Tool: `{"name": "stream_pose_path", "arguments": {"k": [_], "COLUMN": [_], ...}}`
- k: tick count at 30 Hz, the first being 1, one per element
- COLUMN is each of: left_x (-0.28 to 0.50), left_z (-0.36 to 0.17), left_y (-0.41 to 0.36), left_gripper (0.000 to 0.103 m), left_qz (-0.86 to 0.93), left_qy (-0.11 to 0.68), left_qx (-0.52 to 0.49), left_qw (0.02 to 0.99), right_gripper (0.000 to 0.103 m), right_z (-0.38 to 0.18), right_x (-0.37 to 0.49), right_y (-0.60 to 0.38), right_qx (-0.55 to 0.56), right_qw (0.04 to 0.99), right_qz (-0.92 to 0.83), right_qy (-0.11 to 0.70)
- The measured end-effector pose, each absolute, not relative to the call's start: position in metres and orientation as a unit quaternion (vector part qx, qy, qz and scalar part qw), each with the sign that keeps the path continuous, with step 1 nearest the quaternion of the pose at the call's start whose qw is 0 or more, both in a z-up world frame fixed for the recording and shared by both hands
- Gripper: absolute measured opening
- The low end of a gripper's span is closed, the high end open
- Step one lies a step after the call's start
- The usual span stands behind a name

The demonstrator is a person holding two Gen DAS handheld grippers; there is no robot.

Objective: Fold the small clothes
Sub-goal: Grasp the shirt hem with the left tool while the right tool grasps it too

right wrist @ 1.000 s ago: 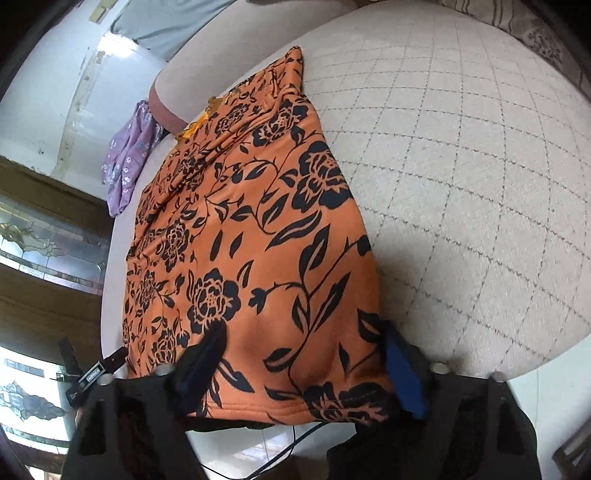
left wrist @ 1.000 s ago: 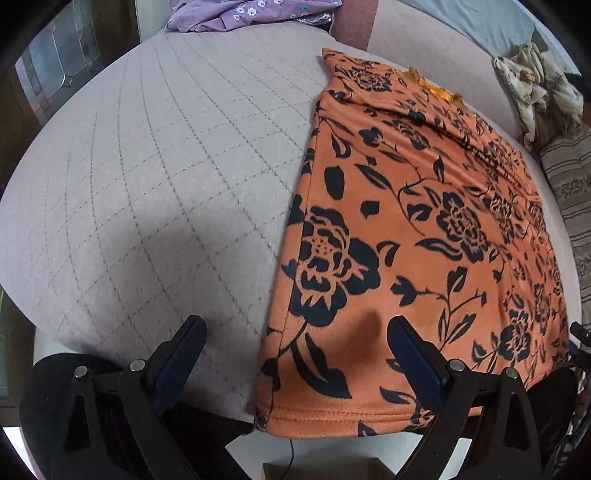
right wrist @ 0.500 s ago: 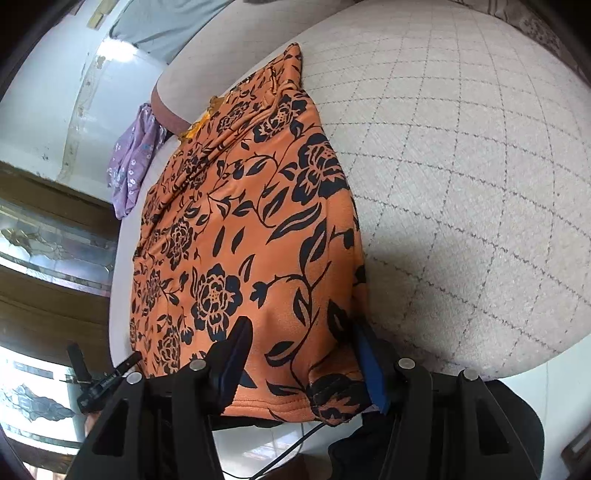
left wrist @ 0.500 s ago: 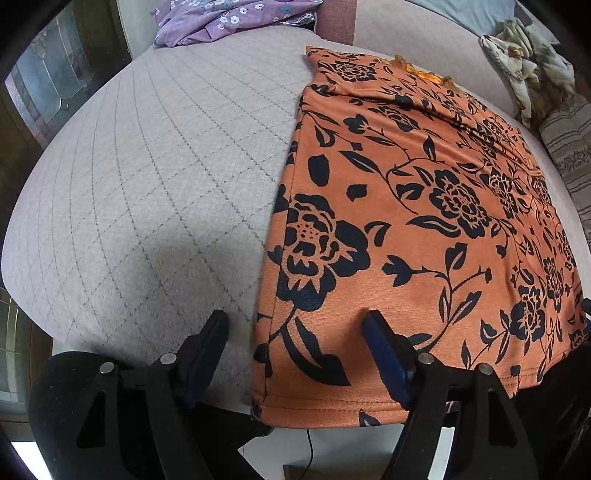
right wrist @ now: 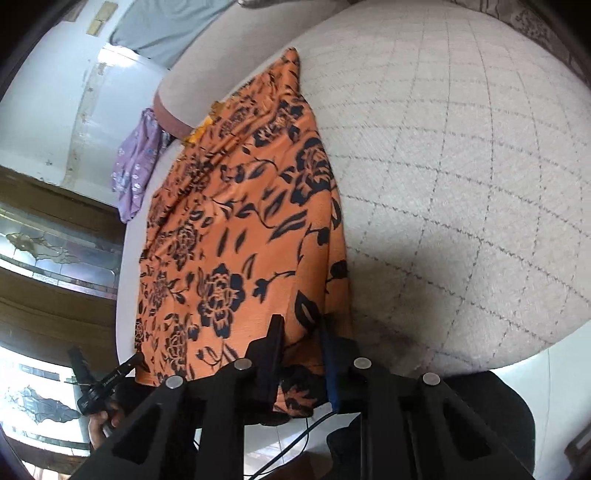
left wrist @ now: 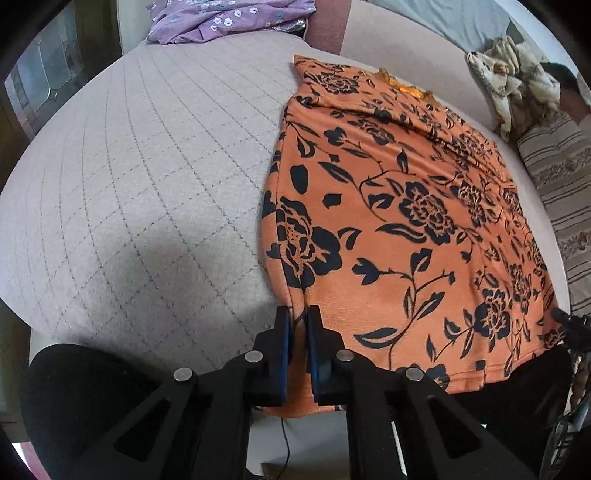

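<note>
An orange garment with a black flower print (left wrist: 399,221) lies flat on a grey quilted cushion (left wrist: 147,184), its hem hanging over the near edge. My left gripper (left wrist: 298,317) is shut on the garment's near left hem corner. In the right wrist view the same garment (right wrist: 236,236) lies to the left. My right gripper (right wrist: 301,326) is closed on its near right hem corner, with a fold of cloth bunched between the fingers.
A purple flowered cloth (left wrist: 229,18) lies at the far left of the cushion. A beige crumpled cloth (left wrist: 517,81) and a striped cushion (left wrist: 554,177) are at the right. A cable (right wrist: 295,443) hangs below the near edge.
Both grippers have gone from wide open to closed on the garment's near hem corners. The hem has bunched up between the fingers.
</note>
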State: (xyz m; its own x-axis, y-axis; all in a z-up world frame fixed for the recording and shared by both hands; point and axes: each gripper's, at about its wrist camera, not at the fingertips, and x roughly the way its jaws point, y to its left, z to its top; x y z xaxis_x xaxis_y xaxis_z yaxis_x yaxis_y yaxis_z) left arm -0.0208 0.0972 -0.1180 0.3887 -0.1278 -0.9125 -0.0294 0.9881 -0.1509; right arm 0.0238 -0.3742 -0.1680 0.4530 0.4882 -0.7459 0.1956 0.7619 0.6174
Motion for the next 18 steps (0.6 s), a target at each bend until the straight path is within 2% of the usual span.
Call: {"name": "stream_pose_path", "arguments": {"k": [1, 4, 6, 7, 8, 10, 11, 12, 13, 14, 16, 17, 18], "left_x": [-0.020, -0.022, -0.023, -0.024, -0.025, -0.027, -0.027, -0.026, -0.025, -0.025, -0.025, -0.025, -0.026], "left_z": [-0.121, -0.127, -0.127, -0.127, -0.128, -0.129, -0.130, -0.129, -0.129, -0.129, -0.129, -0.128, -0.127], "left_y": [0.097, 0.101, 0.097, 0.093, 0.089, 0.084, 0.085, 0.087, 0.088, 0.093, 0.100, 0.103, 0.105], "left_gripper": [0.009, 0.030, 0.062, 0.064, 0.063, 0.054, 0.036, 0.027, 0.022, 0.009, 0.007, 0.007, 0.006], "left_qz": [-0.024, -0.028, -0.041, -0.046, -0.046, -0.046, -0.038, -0.035, -0.039, -0.047, -0.051, -0.054, -0.056], "left_qy": [0.556, 0.560, 0.565, 0.566, 0.565, 0.565, 0.566, 0.567, 0.567, 0.569, 0.570, 0.569, 0.567], "left_qx": [-0.069, -0.086, -0.087, -0.080, -0.066, -0.052, -0.050, -0.050, -0.058, -0.074, -0.087, -0.095, -0.100], "left_qw": [0.828, 0.823, 0.819, 0.819, 0.821, 0.822, 0.822, 0.822, 0.821, 0.817, 0.816, 0.815, 0.816], "right_gripper": [0.024, 0.027, 0.036, 0.041, 0.050, 0.054, 0.054, 0.052, 0.050, 0.041, 0.033, 0.025, 0.021], "right_z": [-0.169, -0.179, -0.179, -0.179, -0.180, -0.180, -0.181, -0.181, -0.181, -0.182, -0.183, -0.184, -0.185], "right_x": [0.024, 0.026, 0.026, 0.027, 0.028, 0.030, 0.031, 0.030, 0.030, 0.031, 0.030, 0.030, 0.030], "right_y": [-0.376, -0.379, -0.378, -0.377, -0.375, -0.374, -0.373, -0.373, -0.372, -0.372, -0.373, -0.374, -0.375], "right_qx": [0.338, 0.350, 0.349, 0.349, 0.347, 0.346, 0.346, 0.346, 0.341, 0.335, 0.334, 0.333, 0.332], "right_qw": [0.783, 0.771, 0.774, 0.774, 0.773, 0.771, 0.771, 0.771, 0.772, 0.773, 0.772, 0.771, 0.772], "right_qz": [0.093, 0.093, 0.099, 0.103, 0.106, 0.111, 0.111, 0.111, 0.111, 0.109, 0.106, 0.105, 0.104], "right_qy": [0.514, 0.523, 0.519, 0.519, 0.520, 0.522, 0.524, 0.523, 0.525, 0.528, 0.531, 0.532, 0.533]}}
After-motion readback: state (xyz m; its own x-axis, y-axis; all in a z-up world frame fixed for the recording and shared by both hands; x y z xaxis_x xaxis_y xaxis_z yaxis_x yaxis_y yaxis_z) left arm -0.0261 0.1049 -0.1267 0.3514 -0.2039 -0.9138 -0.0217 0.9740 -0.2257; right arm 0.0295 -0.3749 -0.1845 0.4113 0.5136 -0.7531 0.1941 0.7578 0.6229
